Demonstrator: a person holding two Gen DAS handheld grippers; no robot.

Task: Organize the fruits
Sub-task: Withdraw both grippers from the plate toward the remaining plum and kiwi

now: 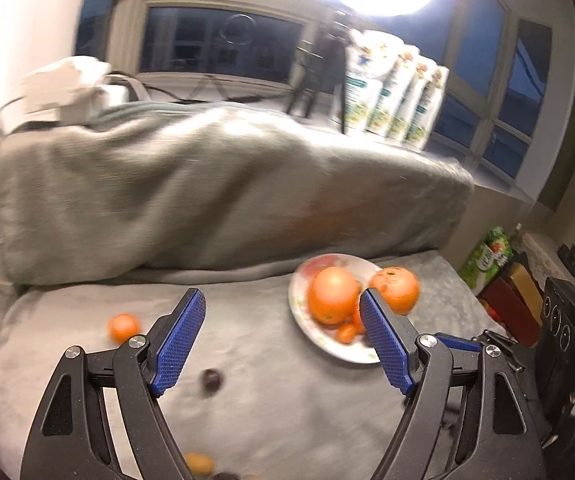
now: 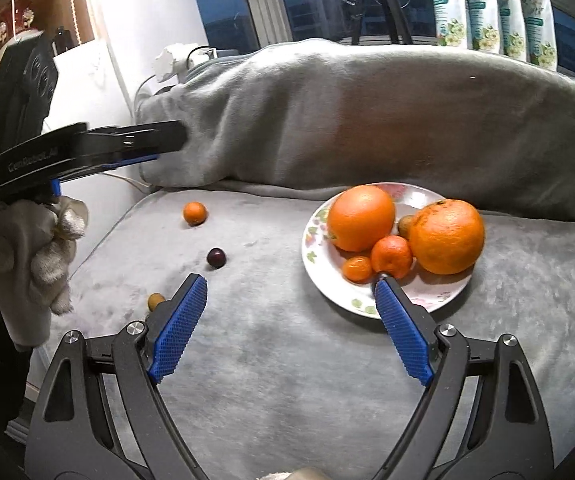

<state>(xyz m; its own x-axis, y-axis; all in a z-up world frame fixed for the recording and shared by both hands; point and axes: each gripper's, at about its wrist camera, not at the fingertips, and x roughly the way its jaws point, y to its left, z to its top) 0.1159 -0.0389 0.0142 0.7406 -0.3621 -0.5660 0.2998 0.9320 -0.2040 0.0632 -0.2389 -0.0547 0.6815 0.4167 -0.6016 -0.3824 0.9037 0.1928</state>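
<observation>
Grey blanket (image 2: 271, 364) (sofa) below dark windows (image 2: 227, 20).

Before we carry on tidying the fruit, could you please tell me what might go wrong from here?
1. The plate sits on a soft grey cushion and is crowded; the big orange on the right overhangs its rim and could roll off if nudged.
2. The dark plum and small tangerine are round and loose, so either could roll away from closing tongs.
</observation>
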